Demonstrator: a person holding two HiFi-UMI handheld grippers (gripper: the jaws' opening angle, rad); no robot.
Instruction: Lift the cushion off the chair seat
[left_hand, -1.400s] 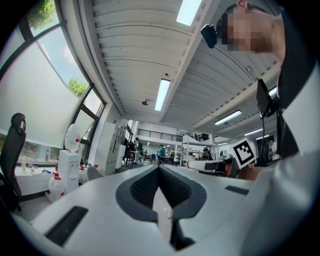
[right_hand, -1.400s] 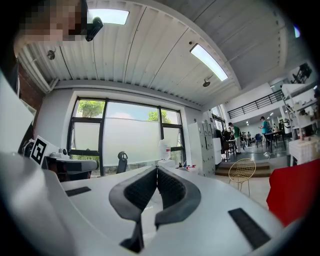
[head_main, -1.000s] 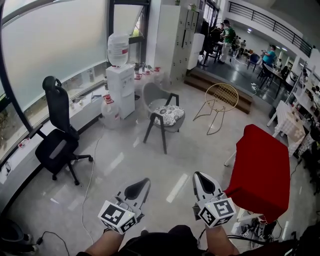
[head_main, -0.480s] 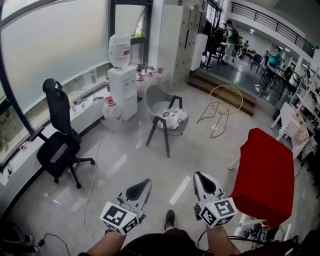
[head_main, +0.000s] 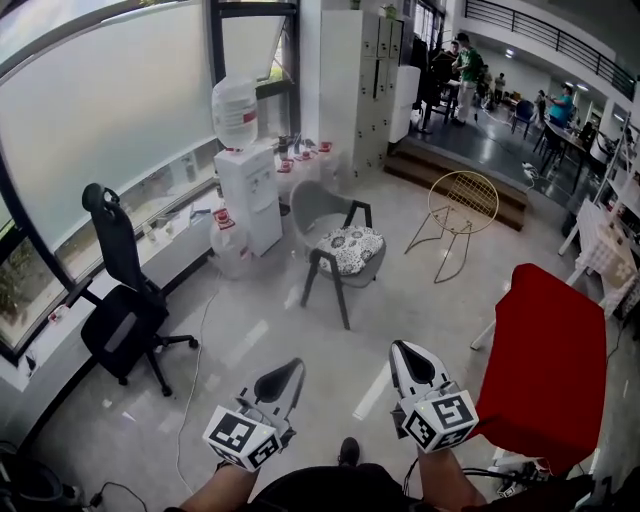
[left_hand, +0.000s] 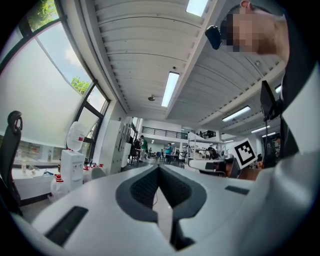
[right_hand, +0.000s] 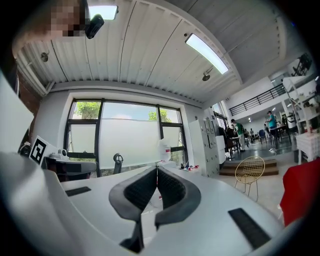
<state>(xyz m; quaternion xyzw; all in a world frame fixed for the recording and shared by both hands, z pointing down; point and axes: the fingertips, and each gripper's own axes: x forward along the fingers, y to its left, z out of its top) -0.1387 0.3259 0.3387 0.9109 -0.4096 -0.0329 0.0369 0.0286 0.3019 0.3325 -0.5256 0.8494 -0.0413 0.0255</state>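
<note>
The black-and-white patterned cushion (head_main: 352, 248) lay flat on the seat of the grey chair (head_main: 318, 205), between its dark armrests, so none of the lifting had been done.

Both grippers were well short of the chair. The person held them low and level, side by side, with their tips aimed toward it. This looked like a carrying pose for an approach rather than a reach. The left gripper (head_main: 291, 367) had its jaws pressed together with nothing between them, and so did the right gripper (head_main: 400, 349). That made sense this far from the chair, with nothing within reach to take hold of. They would have to spread before meeting the cushion's edge.

In the head view, a water cooler (head_main: 250, 195) stood just beside the chair on its left, and a black office chair (head_main: 120, 300) stood farther out on that side. A gold wire chair (head_main: 462, 200) sat to the chair's right. A red-covered table (head_main: 550, 360) stood on the chair's right too, on the person's side of it and well apart from it.
</note>
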